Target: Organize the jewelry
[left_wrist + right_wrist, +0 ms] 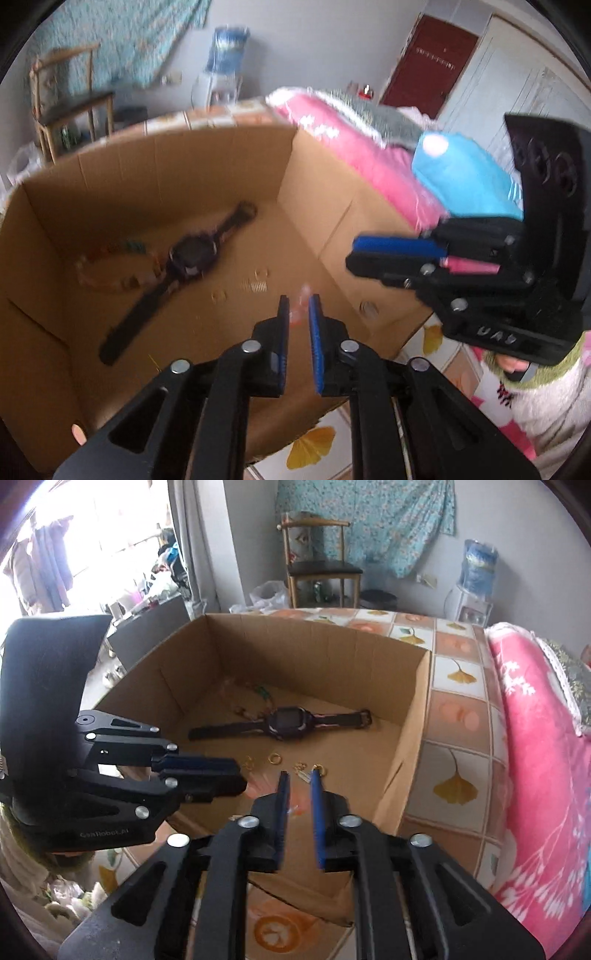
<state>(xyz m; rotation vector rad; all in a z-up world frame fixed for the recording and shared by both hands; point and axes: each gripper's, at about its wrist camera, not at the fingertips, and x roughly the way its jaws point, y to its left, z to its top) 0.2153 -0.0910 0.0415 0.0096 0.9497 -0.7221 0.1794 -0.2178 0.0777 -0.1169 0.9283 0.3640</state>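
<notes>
left tongs (298,310) slightly parted, a blurred pinkish bit between the pads, grip unclear | right tongs (298,786) slightly parted, empty | gold rings (274,758) on cardboard box (413,716) floor | watch (286,722) behind them | bead bracelet (107,266) beside watch

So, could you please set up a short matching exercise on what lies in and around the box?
Things:
1. black wristwatch
2. small gold rings
3. brown cardboard box
4. pink floral blanket

Places:
A. on the leaf-patterned tablecloth
B. right of the box
C. middle of the box floor
D. box floor, nearer the grippers

Pairs: 1-C, 2-D, 3-A, 4-B
</notes>
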